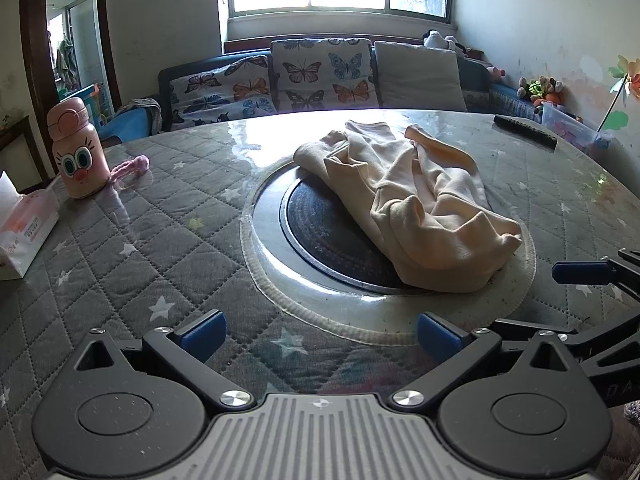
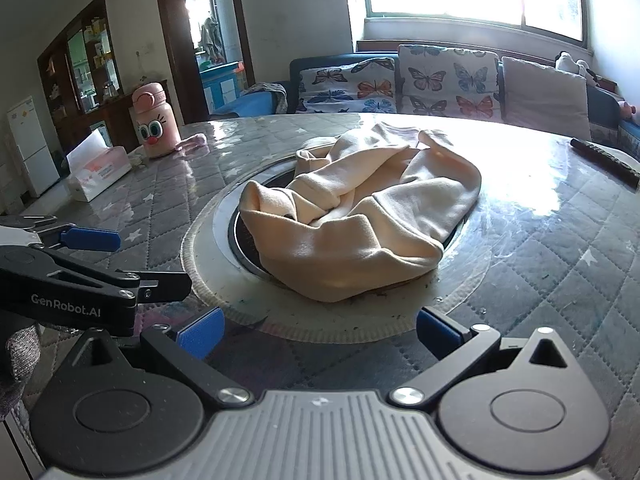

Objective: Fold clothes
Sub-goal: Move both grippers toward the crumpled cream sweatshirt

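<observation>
On the round table (image 1: 160,240), we see the cream garment (image 1: 412,200) crumpled over the central hotplate (image 1: 320,232), not yet folded. We hold the left gripper (image 1: 320,334) and right gripper (image 2: 320,332) near it, both spread apart, gripping nothing.

The left gripper (image 1: 318,330) and right gripper (image 2: 318,330) hover side by side, jaws spread wide apart, holding nothing.

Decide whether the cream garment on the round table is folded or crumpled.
Crumpled: the cream garment lies in a bunched heap with loose ridges, across the table's dark centre disc.
</observation>
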